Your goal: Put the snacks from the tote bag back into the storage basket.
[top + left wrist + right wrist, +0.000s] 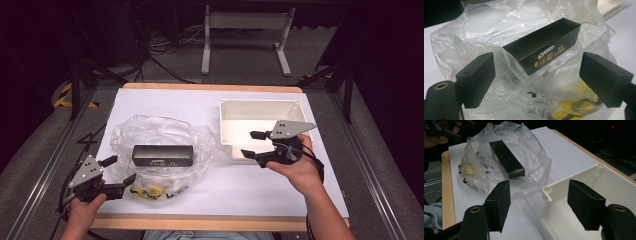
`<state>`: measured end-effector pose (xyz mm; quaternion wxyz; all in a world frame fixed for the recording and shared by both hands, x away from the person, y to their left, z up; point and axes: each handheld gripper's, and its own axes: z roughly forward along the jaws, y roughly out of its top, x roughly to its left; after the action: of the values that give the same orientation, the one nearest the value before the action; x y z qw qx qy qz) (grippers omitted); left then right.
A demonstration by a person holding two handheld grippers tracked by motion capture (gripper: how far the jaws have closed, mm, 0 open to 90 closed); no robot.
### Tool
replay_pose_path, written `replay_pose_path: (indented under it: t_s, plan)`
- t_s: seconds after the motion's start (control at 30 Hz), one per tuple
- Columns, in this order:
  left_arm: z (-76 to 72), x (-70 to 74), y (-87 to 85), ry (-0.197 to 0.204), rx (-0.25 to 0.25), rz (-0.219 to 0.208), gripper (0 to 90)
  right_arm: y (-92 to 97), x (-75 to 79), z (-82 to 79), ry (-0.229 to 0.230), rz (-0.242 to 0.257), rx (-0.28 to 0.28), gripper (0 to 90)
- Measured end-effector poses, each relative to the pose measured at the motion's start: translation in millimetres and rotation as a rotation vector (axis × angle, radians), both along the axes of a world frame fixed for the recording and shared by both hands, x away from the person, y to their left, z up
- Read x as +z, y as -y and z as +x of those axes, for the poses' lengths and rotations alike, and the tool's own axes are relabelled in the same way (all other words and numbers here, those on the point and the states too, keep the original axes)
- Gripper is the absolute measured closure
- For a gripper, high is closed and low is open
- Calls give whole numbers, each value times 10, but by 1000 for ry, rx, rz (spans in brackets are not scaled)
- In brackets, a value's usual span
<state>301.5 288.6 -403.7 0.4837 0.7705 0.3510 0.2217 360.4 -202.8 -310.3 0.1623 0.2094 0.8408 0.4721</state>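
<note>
Dark room around the bench; a white sheet [280, 180] covers the wooden tabletop, and a table frame stands on grey floor beyond the far edge.

Layout: clear plastic bag [162, 150] lies crumpled near the left front of the sheet. Black box [162, 155] sits on top of the bag's folds, long side roughly parallel to the front edge. White bin [235, 107] stands toward the far right corner, open side up, nothing visible in it.

Tools: left gripper [116, 172] is at the front left corner, jaws spread, pointed at the bag and box; nothing between the jaws. Right gripper [254, 144] hovers over the near left wall of the bin, jaws spread too, holding nothing.

Progress (judgement): the work looks like moving the box into the bin. Box appears already clear of the bag opening, but it is ungrasped and well apart from the bin. Left to do: close on the box, lift, carry, release in the bin. Early stage.

Box appearance: long, rectangular, glossy black card. Left gripper view shows "OREO" lettering and gold print on one long face [541, 53]; corners crisp, no dents seen. Bag film beneath it is wrinkled and reflective, with yellow and black printing [571, 106] near its front edge. Film may drag along on lifting.
</note>
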Motion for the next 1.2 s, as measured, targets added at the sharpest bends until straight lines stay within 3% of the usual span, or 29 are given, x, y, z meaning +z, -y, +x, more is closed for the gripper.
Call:
replay_pose_path:
  t_s: [0.4, 0.63, 0.7, 0.8, 1.07, 1.2]
  plan:
    - [0, 8, -5, 2, 3, -5, 142, -355, 123, 181, -12, -52, 56, 376]
    - [2, 11, -6, 3, 7, -2, 143, -491, 200, 261, -4, -51, 93, 390]
    - [2, 11, -7, 3, 8, -4, 143, -542, 211, 300, -36, -42, 99, 425]
    - [-1, 11, -5, 3, 9, -5, 143, -596, 214, 326, -40, -47, 114, 446]
    - [-11, 10, -2, 4, 3, -3, 143, -774, 238, 448, -41, -37, 149, 408]
    - [-17, 2, -8, 1, -1, -9, 142, -886, 244, 518, -36, -56, 189, 373]
